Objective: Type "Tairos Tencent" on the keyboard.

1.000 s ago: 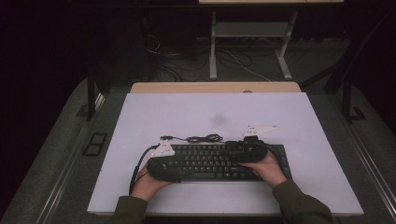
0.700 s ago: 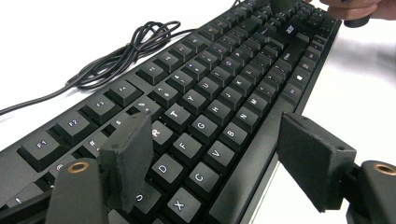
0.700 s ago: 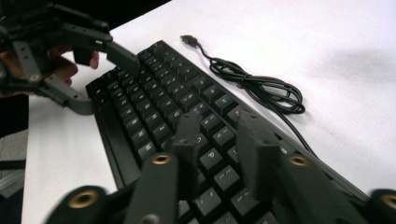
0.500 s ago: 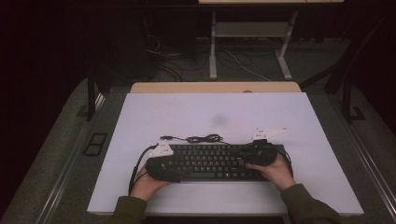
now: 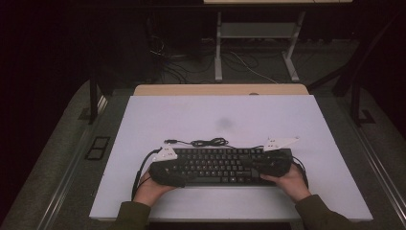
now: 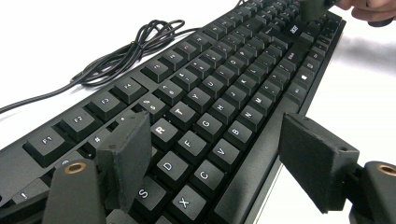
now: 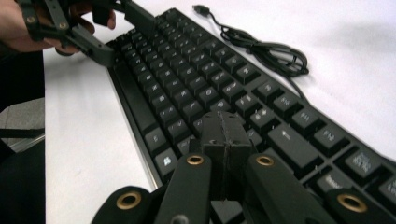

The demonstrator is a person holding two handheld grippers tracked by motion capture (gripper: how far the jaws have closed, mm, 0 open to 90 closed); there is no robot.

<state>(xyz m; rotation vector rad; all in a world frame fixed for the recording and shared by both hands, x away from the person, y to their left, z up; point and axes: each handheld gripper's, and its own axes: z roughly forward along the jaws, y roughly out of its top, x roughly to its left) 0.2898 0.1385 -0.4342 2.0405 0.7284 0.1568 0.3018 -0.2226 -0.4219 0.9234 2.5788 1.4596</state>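
Observation:
A black keyboard (image 5: 222, 165) lies on the white tabletop (image 5: 215, 115), near the front edge. My left gripper (image 5: 165, 170) is at its left end and is open. In the left gripper view (image 6: 215, 135) one jaw hangs over the letter keys and the other sits just off the keyboard's (image 6: 224, 88) front edge. My right gripper (image 5: 274, 163) is at the right end. In the right gripper view (image 7: 223, 126) its jaws are shut together low over the keys (image 7: 187, 70), with nothing between them.
The keyboard's black cable (image 5: 206, 142) lies coiled just behind it, its USB plug (image 7: 201, 8) loose on the table. A wooden strip (image 5: 220, 89) borders the far side of the tabletop. A metal desk frame (image 5: 218, 43) stands beyond.
My right gripper has slid to the right along the keyboard, toward its right end and a little nearer me. The left gripper and the keyboard have barely moved.

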